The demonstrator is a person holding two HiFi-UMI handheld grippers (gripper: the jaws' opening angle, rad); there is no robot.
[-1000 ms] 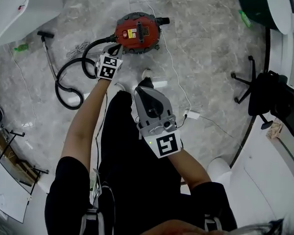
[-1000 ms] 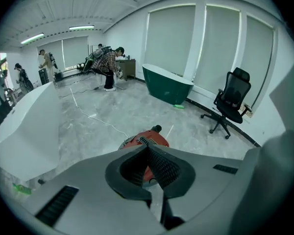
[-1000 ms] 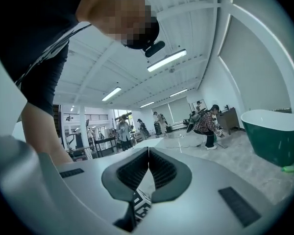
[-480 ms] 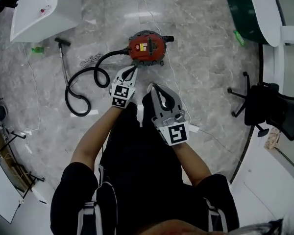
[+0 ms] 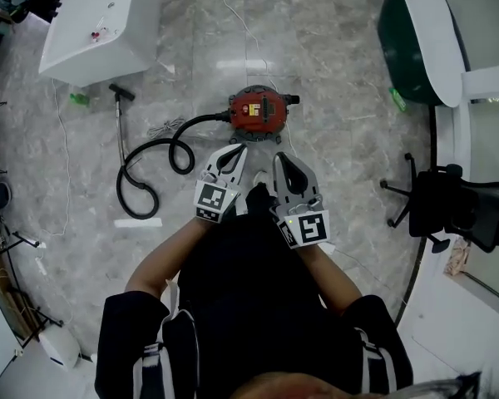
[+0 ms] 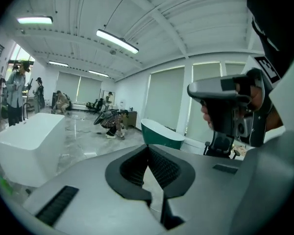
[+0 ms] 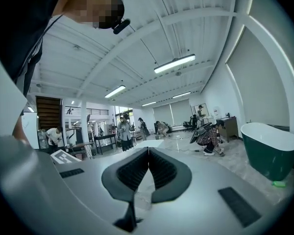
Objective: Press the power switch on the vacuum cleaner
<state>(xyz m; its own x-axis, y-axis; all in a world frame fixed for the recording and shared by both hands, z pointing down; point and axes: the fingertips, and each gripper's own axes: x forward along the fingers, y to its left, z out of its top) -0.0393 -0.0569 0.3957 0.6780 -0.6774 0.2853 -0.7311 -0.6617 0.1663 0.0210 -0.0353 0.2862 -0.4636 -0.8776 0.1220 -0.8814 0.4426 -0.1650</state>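
The red round vacuum cleaner (image 5: 260, 110) stands on the marble floor in the head view, its black hose (image 5: 150, 173) curling off to the left. Both grippers hang side by side in front of the person's body, short of the vacuum and not touching it. My left gripper (image 5: 236, 150) is shut and empty. Just right of it, my right gripper (image 5: 281, 158) is also shut and empty. In the left gripper view the left gripper (image 6: 148, 147) has its jaw tips meeting, with the other gripper held beside it. The right gripper (image 7: 148, 150) also shows closed tips. Neither gripper view shows the vacuum.
A white tub (image 5: 91, 27) stands at the upper left, a green tub (image 5: 416, 32) at the upper right and an office chair (image 5: 457, 210) at the right. A white cable (image 5: 299, 135) runs across the floor past the vacuum. Several people (image 7: 208, 137) are far off in the room.
The left gripper has pulled back from the vacuum's edge toward the body. The head camera has risen, so the vacuum looks smaller. Both grippers now sit level, side by side.
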